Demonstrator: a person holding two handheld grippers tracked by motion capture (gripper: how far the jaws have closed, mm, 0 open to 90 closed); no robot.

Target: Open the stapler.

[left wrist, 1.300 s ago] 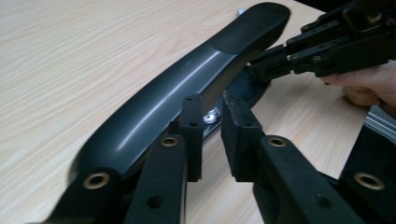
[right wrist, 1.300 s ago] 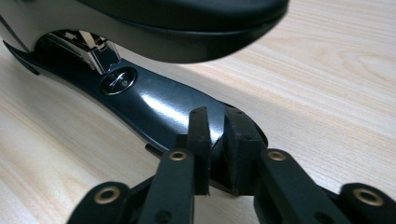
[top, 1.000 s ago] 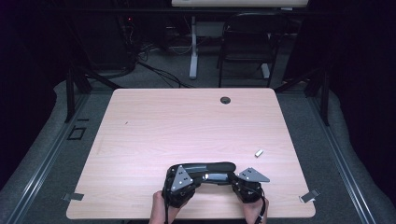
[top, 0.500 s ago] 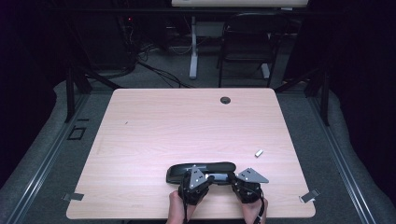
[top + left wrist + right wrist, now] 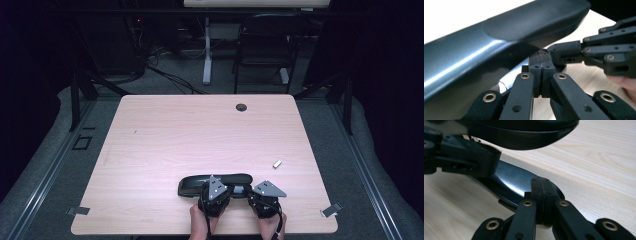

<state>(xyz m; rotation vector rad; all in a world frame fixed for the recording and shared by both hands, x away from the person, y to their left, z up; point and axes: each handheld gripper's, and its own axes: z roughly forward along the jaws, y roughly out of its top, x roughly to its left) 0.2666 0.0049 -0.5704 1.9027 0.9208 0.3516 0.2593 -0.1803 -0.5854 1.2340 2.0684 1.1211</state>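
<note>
Holding the case lower centre, both grippers, left and right, are closed; the glossy lid could slip free.

Glossy black plastic case (smooth) on matt pale wood-grain table.

Glossy black case is lying on a pale wood-grain table, beside matte black grippers bearing grey plates and a small silver piece.

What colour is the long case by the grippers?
The case is shiny black, seen best in the left gripper view.
</note>
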